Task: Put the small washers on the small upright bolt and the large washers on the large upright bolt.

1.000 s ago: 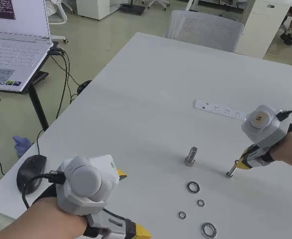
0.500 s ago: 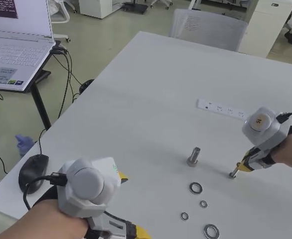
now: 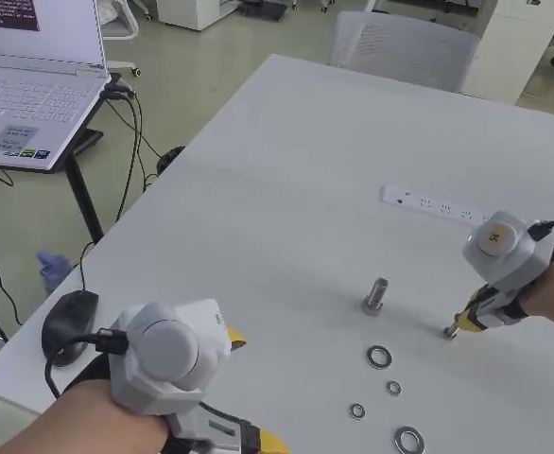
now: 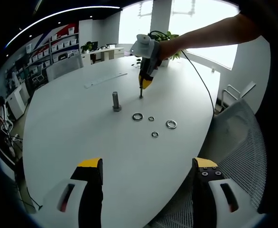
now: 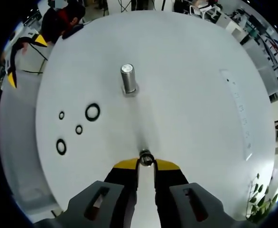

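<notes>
The large bolt [image 3: 375,294] [image 4: 116,101] [image 5: 128,79] stands upright mid-table. To its right my right gripper [image 3: 458,326] [image 4: 143,86] [image 5: 145,164] is shut on the small bolt [image 3: 450,331] [image 4: 141,93] [image 5: 145,157], which stands on the table between the jaw tips. Two large washers [image 3: 379,357] [image 3: 409,440] and two small washers [image 3: 393,388] [image 3: 356,410] lie flat in front of the bolts. In the right gripper view the washers [image 5: 92,112] lie left of the bolts. My left gripper [image 3: 250,386] [image 4: 147,164] hovers open and empty near the table's front edge.
A white power strip [image 3: 438,208] lies behind the bolts. A laptop [image 3: 31,76] sits on a side stand at the left, with a mouse [image 3: 69,326] and cables below it. A mesh chair [image 3: 409,47] stands at the table's far end.
</notes>
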